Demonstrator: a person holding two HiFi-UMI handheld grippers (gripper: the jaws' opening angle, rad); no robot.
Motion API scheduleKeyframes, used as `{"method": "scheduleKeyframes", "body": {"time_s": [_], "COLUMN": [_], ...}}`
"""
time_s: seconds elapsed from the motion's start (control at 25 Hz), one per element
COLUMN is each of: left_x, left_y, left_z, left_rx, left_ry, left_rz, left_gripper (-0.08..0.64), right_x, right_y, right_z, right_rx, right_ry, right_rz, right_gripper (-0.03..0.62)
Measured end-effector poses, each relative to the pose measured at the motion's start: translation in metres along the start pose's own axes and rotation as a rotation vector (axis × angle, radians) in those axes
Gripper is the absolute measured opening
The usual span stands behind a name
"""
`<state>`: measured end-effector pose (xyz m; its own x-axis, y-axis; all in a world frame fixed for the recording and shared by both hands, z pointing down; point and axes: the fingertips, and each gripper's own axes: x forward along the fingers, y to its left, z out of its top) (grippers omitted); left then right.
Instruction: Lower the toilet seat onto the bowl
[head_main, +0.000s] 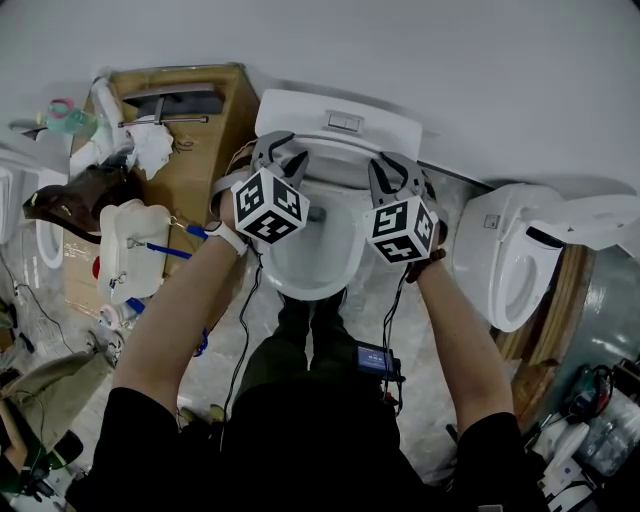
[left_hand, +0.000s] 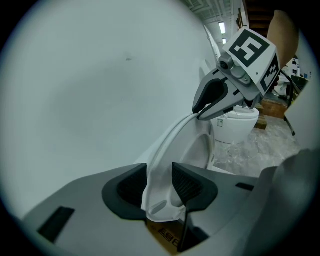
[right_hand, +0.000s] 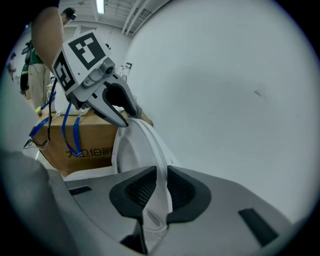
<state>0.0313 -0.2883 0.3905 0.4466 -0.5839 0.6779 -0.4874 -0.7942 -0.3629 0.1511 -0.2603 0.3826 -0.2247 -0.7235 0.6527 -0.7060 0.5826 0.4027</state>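
The white toilet bowl (head_main: 312, 262) stands in the middle of the head view, with its tank (head_main: 340, 122) against the wall. The toilet seat (head_main: 338, 172) is raised upright against the tank. My left gripper (head_main: 280, 152) is at the seat's left edge. In the left gripper view the seat rim (left_hand: 172, 135) fills the gap of my left gripper (left_hand: 160, 182), both pads against it. My right gripper (head_main: 396, 172) is at the seat's right edge. In the right gripper view my right gripper (right_hand: 161, 185) pinches the thin seat rim (right_hand: 150, 145). Each gripper view shows the other gripper at the far edge, the right gripper (left_hand: 201, 114) and the left gripper (right_hand: 126, 120).
A cardboard box (head_main: 205, 160) stands left of the toilet, with a white fixture (head_main: 130, 250) and clutter beside it. A second toilet (head_main: 520, 262) sits at the right. The person's legs stand in front of the bowl, cables hanging down. The white wall is right behind the tank.
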Motion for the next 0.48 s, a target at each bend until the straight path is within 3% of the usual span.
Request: {"method": "scheduleKeyframes", "body": {"time_s": [0.36, 0.48], "left_x": [-0.012, -0.018], "left_y": [-0.011, -0.016], "left_z": [-0.005, -0.005], "left_rx": [-0.052, -0.060], "left_ry": [-0.002, -0.002], "left_rz": [-0.024, -0.031], "left_gripper": [0.166, 0.097], "right_x": [-0.016, -0.024], "right_y": [0.014, 0.022], "right_z": [-0.002, -0.004], "right_rx": [0.052, 0.053], "right_ry": [-0.017, -0.024], "right_rz": [0.032, 0.051], "right_gripper": [0.078, 0.078]}}
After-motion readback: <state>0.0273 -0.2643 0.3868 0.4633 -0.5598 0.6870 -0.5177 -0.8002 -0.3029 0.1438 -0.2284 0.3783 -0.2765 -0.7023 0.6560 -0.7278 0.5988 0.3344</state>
